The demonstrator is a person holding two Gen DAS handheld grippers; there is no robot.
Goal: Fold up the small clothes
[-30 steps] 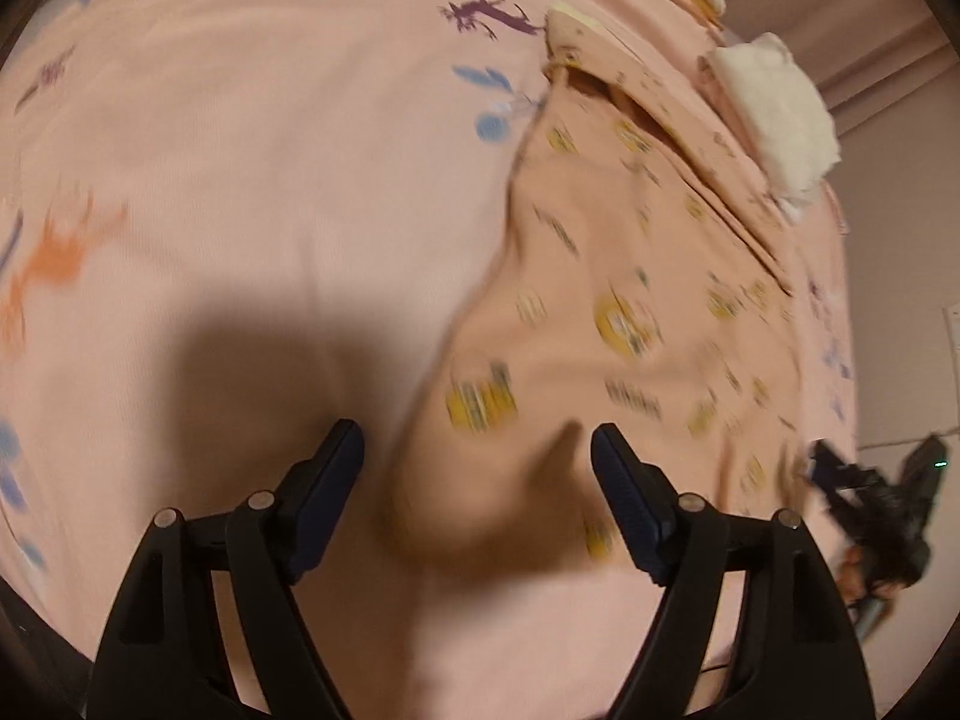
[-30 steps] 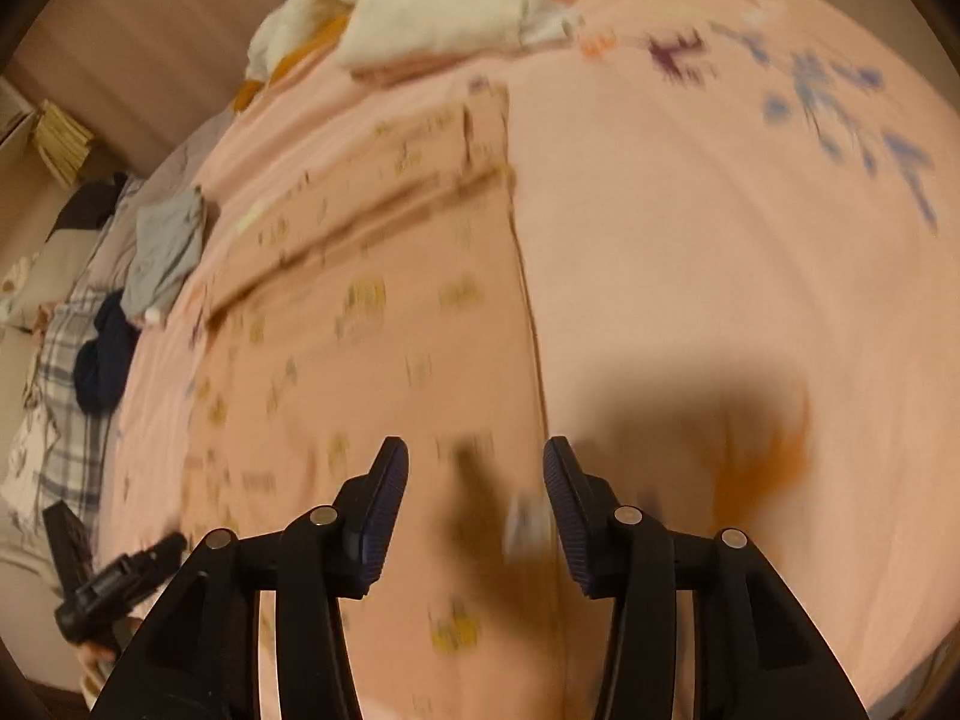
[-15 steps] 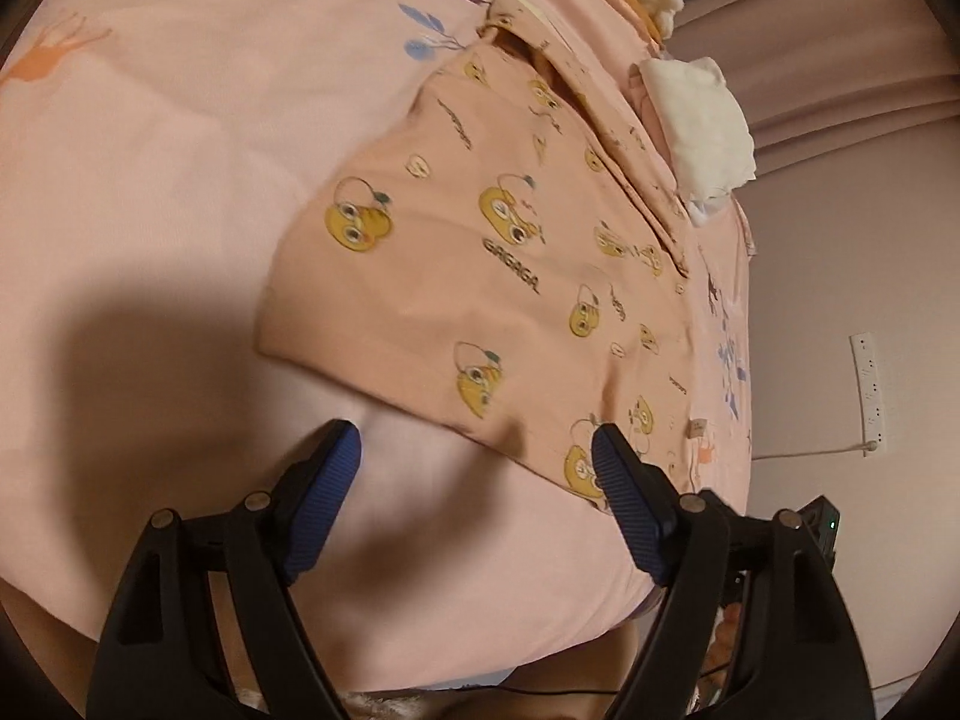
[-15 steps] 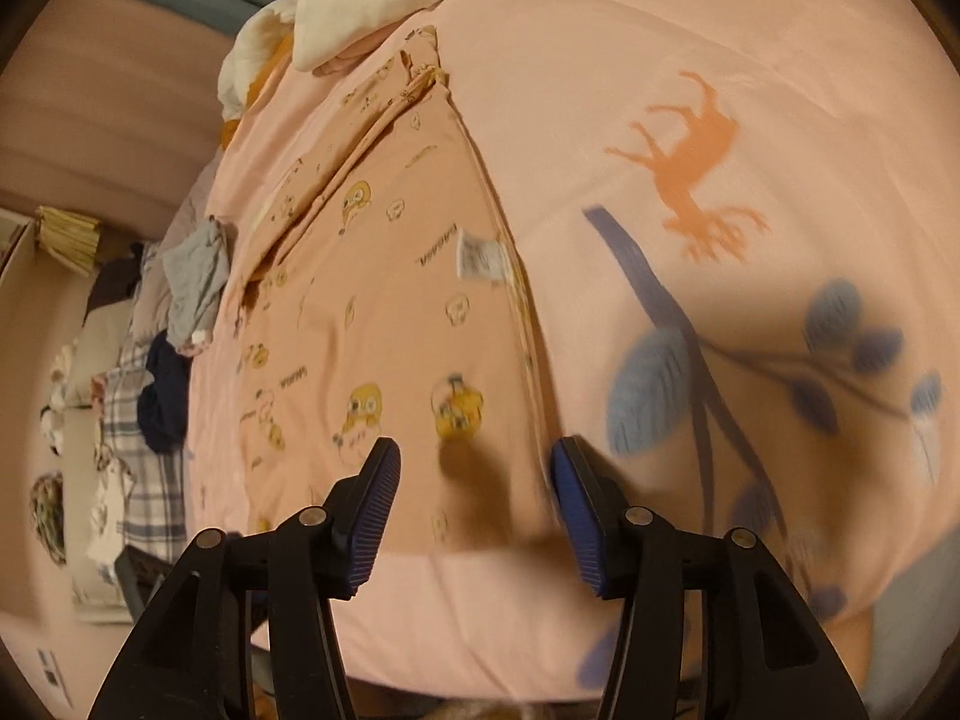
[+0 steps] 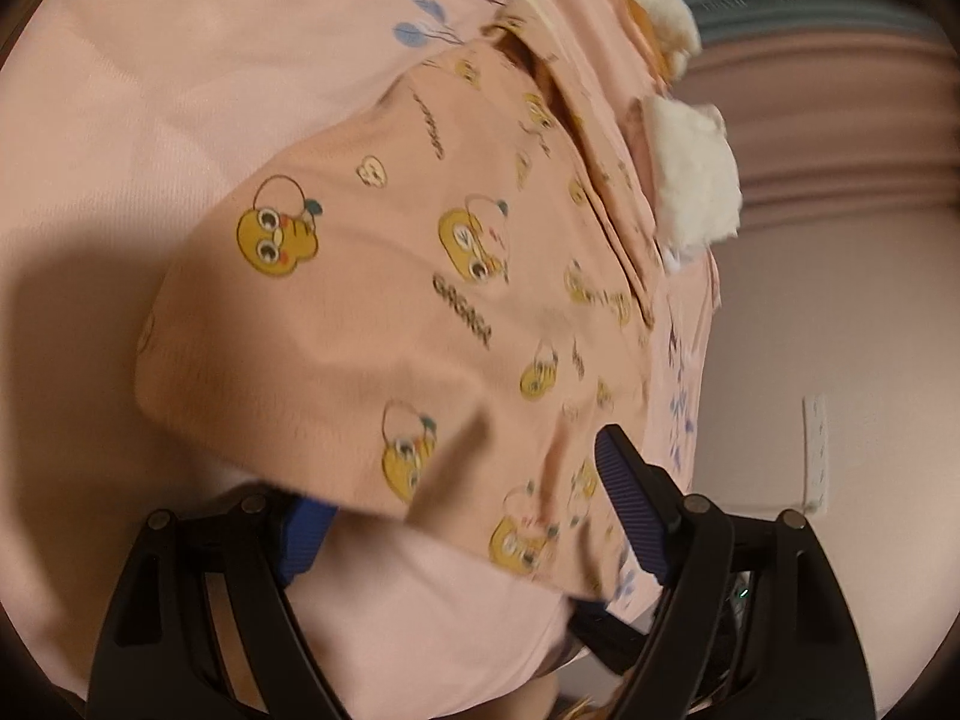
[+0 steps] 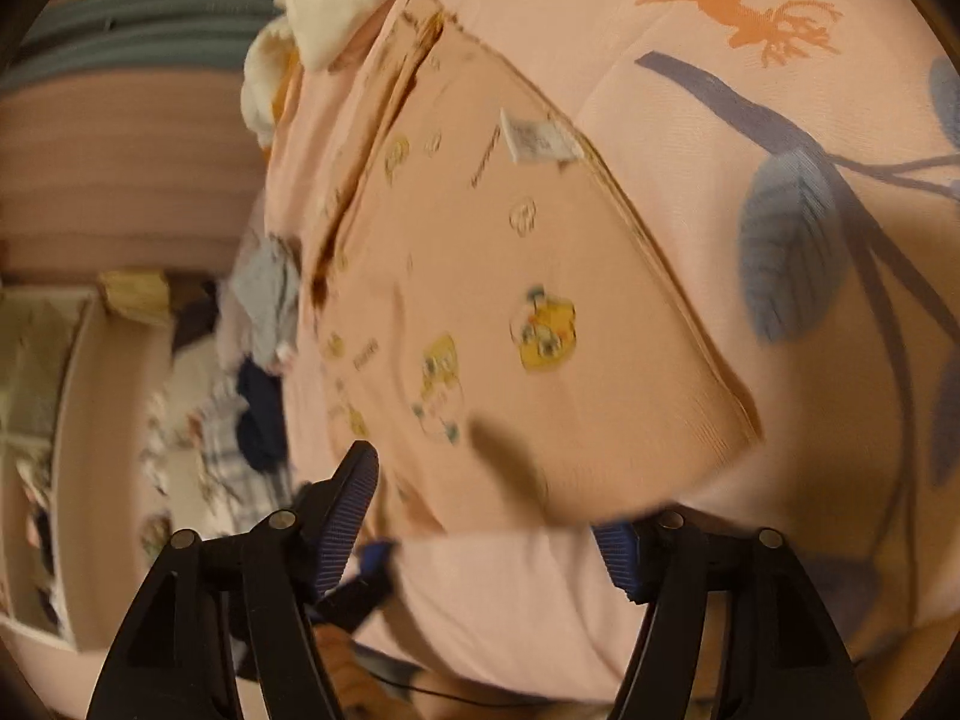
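A peach garment [image 5: 372, 312] printed with yellow cartoon faces is seen spread near the bed's front edge on a pink animal-print bedspread [image 6: 750, 138], both grippers' [image 5: 462, 510] [image 6: 492, 504] jaws spread at its hem, its white label [image 6: 537, 141] shown only by the right view, a wall outlet [image 5: 815, 450] only by the left.

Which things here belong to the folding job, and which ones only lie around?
Belong to the job:
- peach garment with yellow cartoon print
- left claw, open at its near hem
- right claw, open at its near hem

Only lying around:
- cream clothes at the far edge of the bed
- grey cloth and dark cloth beside the bed
- pink sheet under everything
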